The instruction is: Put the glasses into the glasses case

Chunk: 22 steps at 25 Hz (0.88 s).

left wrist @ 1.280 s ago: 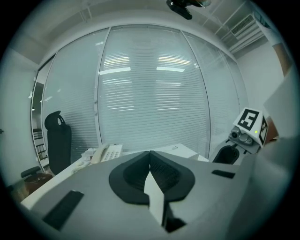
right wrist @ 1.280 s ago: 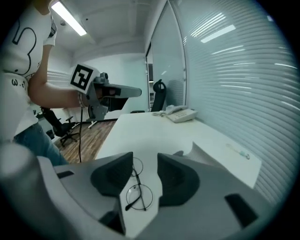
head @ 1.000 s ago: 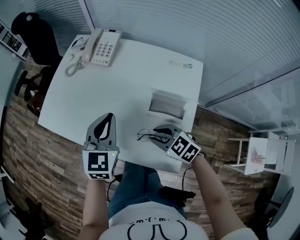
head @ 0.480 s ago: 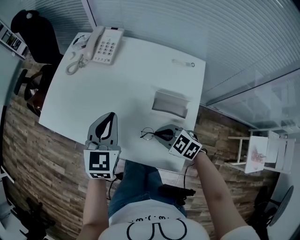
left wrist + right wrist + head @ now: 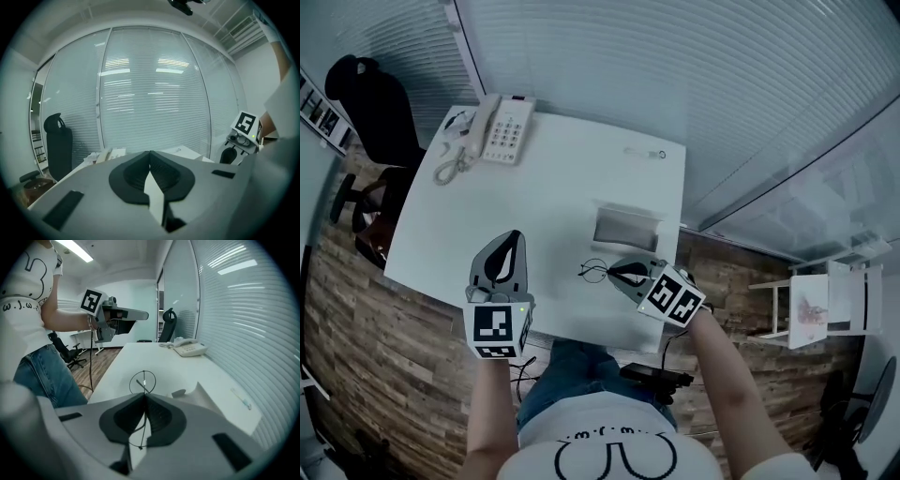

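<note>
Thin round wire-rimmed glasses (image 5: 596, 272) hang just above the white table (image 5: 544, 187) near its front edge. My right gripper (image 5: 612, 272) is shut on them; in the right gripper view one lens (image 5: 143, 381) sticks out past the closed gripper (image 5: 144, 395). The grey glasses case (image 5: 625, 229) lies open just beyond, its raised lid (image 5: 202, 392) showing in the right gripper view. My left gripper (image 5: 516, 236) hovers to the left of the glasses, shut and holding nothing (image 5: 150, 153). The right gripper's marker cube (image 5: 246, 123) shows in the left gripper view.
A desk phone (image 5: 502, 129) with a coiled cord sits at the table's far left corner, and a pen (image 5: 643, 153) lies near the far edge. A black office chair (image 5: 370, 103) stands left of the table. Glass walls with blinds close in behind.
The right gripper's jaws closed on the glasses and lifted them slightly off the table. Both grippers have risen a little.
</note>
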### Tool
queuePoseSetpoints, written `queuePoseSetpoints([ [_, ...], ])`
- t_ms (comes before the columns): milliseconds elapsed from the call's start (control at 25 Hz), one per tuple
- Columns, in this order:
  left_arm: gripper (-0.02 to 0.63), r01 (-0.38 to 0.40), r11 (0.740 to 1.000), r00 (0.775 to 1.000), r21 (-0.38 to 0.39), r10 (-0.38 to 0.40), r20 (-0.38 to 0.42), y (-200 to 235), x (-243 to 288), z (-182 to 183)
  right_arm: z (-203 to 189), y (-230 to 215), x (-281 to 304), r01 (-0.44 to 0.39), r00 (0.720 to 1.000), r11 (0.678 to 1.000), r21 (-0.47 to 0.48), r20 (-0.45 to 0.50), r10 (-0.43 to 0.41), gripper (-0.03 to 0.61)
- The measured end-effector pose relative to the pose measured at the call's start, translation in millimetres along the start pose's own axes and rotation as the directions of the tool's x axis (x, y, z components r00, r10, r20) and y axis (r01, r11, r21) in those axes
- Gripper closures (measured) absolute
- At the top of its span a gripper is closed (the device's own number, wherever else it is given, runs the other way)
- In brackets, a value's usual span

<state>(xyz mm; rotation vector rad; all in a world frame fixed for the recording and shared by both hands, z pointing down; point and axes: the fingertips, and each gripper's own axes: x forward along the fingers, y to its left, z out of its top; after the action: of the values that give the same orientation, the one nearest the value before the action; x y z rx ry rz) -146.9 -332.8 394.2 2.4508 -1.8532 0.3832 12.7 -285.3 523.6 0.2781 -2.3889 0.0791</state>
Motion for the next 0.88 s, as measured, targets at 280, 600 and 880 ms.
queuePoseSetpoints([
  [280, 0.597, -0.005, 1.0, 0.997, 0.01, 0.004, 0.078, 2.8, 0.9, 32.8, 27.0, -26.4, -39.9, 0.101, 0.995, 0.992, -0.078, 0.029, -0.099, 0.56],
  [600, 0.597, -0.009, 1.0, 0.999, 0.015, 0.008, 0.043, 6.2, 1.1, 23.9, 18.9, -65.4, -41.8, 0.111, 0.994, 0.988, -0.103, -0.01, -0.112, 0.56],
  [880, 0.597, -0.026, 1.0, 1.0, 0.018, 0.026, 0.009, 17.1, 12.9, 10.1, 3.0, -97.5, -18.5, 0.083, 0.991, 0.982, -0.172, -0.094, -0.1, 0.56],
])
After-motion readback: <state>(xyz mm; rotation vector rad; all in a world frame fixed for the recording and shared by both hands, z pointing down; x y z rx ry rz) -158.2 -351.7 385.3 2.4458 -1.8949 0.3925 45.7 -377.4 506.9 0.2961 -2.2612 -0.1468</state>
